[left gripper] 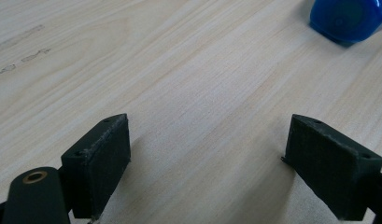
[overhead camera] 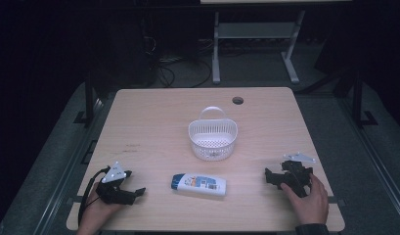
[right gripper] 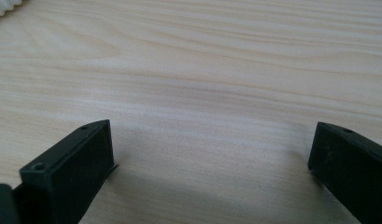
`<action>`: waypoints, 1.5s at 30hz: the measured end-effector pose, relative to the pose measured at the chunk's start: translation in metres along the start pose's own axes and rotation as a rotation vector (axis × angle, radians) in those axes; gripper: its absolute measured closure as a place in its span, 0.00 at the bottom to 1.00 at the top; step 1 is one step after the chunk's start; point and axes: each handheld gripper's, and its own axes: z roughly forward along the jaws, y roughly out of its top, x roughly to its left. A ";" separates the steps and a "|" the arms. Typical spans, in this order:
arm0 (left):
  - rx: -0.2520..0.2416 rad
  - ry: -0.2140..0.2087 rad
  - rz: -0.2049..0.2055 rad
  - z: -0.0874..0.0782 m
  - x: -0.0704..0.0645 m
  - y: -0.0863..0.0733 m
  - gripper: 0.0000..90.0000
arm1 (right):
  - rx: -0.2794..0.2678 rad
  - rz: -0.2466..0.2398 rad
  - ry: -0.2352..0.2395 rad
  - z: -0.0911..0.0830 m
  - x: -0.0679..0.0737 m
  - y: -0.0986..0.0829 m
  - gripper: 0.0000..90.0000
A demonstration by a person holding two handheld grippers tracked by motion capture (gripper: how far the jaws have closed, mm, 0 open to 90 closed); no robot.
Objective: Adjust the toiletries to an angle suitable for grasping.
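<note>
Nearest the person's edge of the light wooden tabletop (overhead camera: 153, 122), the left hand-held gripper (overhead camera: 136, 192) rests low on the wood at the near left corner, held by a hand that comes in from the bottom edge, a grey three-cornered plate on its top and a black cable looping behind it. Its jaws stand wide apart with nothing between them; in the left gripper view only bare wood grain lies in the gap, and the blue cap of the bottle shows at the top right corner, well beyond the jaw tips. At the near right, the right hand-held gripper (overhead camera: 269, 176) also sits on the wood, gripped by a hand in a dark sleeve, its jaws pointing left toward the middle; the right gripper view shows them spread wide over empty wood, with a sliver of white ribbed plastic at the top left corner. Between the two grippers, apart from both, a white bottle (overhead camera: 199, 184) with a blue cap and a blue and orange label lies on its side, cap toward the left. Farther out, near the centre, stands a white perforated basket (overhead camera: 212, 139) with an arched handle on its far side, upright and apart from the bottle. Beyond it, near the far edge, is a round dark cable hole (overhead camera: 237, 100).
</note>
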 end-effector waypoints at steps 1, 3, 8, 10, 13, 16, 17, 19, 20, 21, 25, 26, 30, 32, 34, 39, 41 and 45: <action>0.000 0.000 0.000 0.000 0.000 0.000 0.15 | 0.000 0.000 0.000 0.000 0.000 0.000 0.00; -0.001 0.000 -0.002 0.000 0.000 0.000 0.15 | 0.000 0.000 0.000 0.000 0.000 0.000 0.00; -0.001 -0.002 0.007 0.000 0.000 0.000 0.15 | 0.000 0.000 0.000 0.000 0.000 0.000 0.00; -0.003 -0.010 0.007 -0.001 -0.001 0.000 0.15 | 0.000 0.000 0.000 0.000 0.000 0.000 0.00; -0.002 -0.022 0.011 -0.001 -0.001 0.000 0.15 | 0.000 0.001 -0.002 0.000 0.000 0.000 0.00; -0.004 -0.036 0.021 -0.001 -0.001 0.002 0.15 | 0.000 0.001 -0.002 0.000 0.000 0.000 0.00; -0.004 -0.036 0.021 -0.001 -0.001 0.002 0.15 | 0.000 0.001 -0.002 0.000 0.000 0.000 0.00; -0.014 -0.045 0.018 -0.002 -0.002 0.006 0.15 | 0.000 0.002 -0.003 0.000 0.000 0.000 0.00; -0.024 -0.054 0.024 -0.002 -0.003 0.010 0.15 | 0.000 0.002 -0.003 0.000 0.000 0.000 0.00; -0.027 -0.062 0.029 -0.002 -0.004 0.012 0.15 | 0.000 0.002 -0.003 0.000 0.000 0.000 0.00; -0.030 -0.080 0.042 -0.001 -0.007 0.019 0.15 | 0.000 0.002 -0.003 0.000 0.000 0.000 0.00; -0.036 -0.089 0.045 -0.001 -0.009 0.022 0.15 | 0.000 0.002 -0.003 0.000 0.000 0.000 0.00; -0.045 -0.125 0.072 0.002 -0.017 0.034 0.15 | 0.000 0.002 -0.003 0.000 0.000 0.000 0.00; -0.047 -0.136 0.086 0.004 -0.020 0.039 0.15 | 0.000 0.002 -0.003 0.000 0.000 0.000 0.00; -0.052 -0.153 0.094 0.006 -0.023 0.045 0.15 | -0.001 0.001 -0.002 0.000 0.000 0.000 0.00; -0.074 -0.199 0.129 0.013 -0.032 0.062 0.15 | 0.000 0.001 -0.003 0.000 0.000 0.000 0.00; -0.080 -0.212 0.141 0.016 -0.035 0.069 0.15 | 0.000 -0.001 -0.003 0.000 0.000 0.000 0.00; -0.086 -0.246 0.168 0.023 -0.043 0.081 0.15 | 0.000 0.000 -0.002 0.000 0.000 0.000 0.00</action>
